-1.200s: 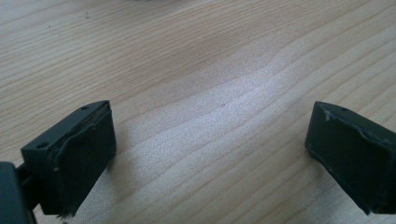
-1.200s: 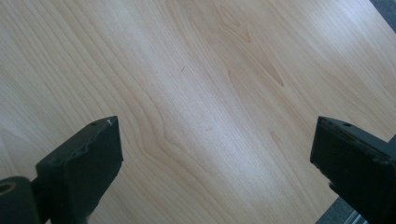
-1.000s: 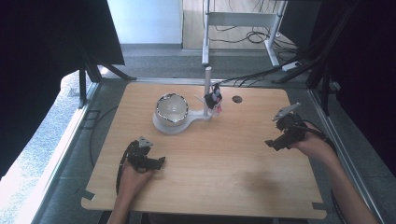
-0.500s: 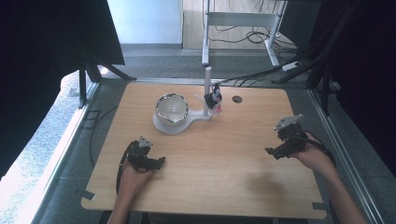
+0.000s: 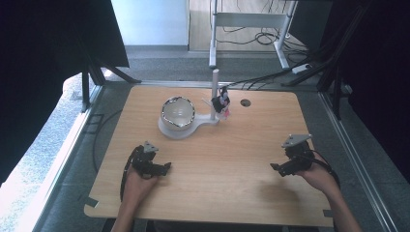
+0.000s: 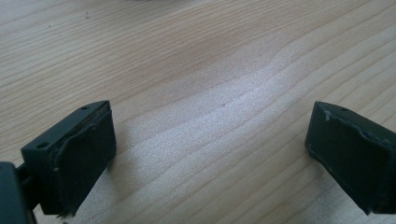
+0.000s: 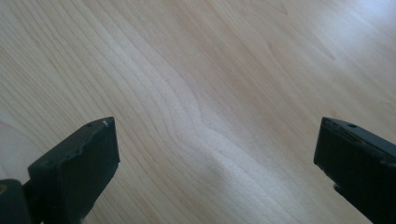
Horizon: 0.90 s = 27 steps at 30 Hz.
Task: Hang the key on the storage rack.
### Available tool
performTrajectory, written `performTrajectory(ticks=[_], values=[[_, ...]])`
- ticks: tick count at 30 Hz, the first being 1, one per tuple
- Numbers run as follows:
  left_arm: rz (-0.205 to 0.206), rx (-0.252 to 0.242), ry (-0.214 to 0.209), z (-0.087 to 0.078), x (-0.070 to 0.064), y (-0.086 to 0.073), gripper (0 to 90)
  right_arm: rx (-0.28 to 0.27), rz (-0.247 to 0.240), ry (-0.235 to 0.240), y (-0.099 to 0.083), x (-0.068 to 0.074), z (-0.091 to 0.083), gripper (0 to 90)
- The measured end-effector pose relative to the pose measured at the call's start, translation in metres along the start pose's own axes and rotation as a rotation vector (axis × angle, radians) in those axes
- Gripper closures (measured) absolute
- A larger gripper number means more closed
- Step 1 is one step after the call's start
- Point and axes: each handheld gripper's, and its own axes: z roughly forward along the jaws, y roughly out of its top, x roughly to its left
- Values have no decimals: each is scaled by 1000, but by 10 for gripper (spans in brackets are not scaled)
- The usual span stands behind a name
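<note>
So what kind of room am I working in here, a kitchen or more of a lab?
Most likely a lab or recording workspace, not a kitchen. A bare wooden table stands between dark curtains, cables trail over the floor behind it, and a white stand with a bowl sits on the table.

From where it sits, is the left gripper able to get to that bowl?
Probably yes: the left gripper is open, and only bare table lies between it and the bowl.

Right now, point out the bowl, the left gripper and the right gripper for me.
bowl (image 5: 177,112), high view, on its pale inner wall.
left gripper (image 5: 167,167), high view, at the tips of its jaws.
right gripper (image 5: 274,167), high view, at the tips of its jaws.
</note>
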Motion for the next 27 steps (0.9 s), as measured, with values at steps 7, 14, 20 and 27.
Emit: performTrajectory(ticks=[7, 14, 20, 27], values=[[0, 0, 0, 0, 0, 0, 18, -35, 42, 19, -16, 9, 15, 0], [0, 0, 0, 0, 0, 0, 18, -69, 102, 11, -39, 16, 32, 0], [0, 0, 0, 0, 0, 0, 18, -91, 156, 20, -55, 20, 41, 0], [0, 0, 0, 0, 0, 0, 17, -129, 220, 30, -62, 21, 43, 0]])
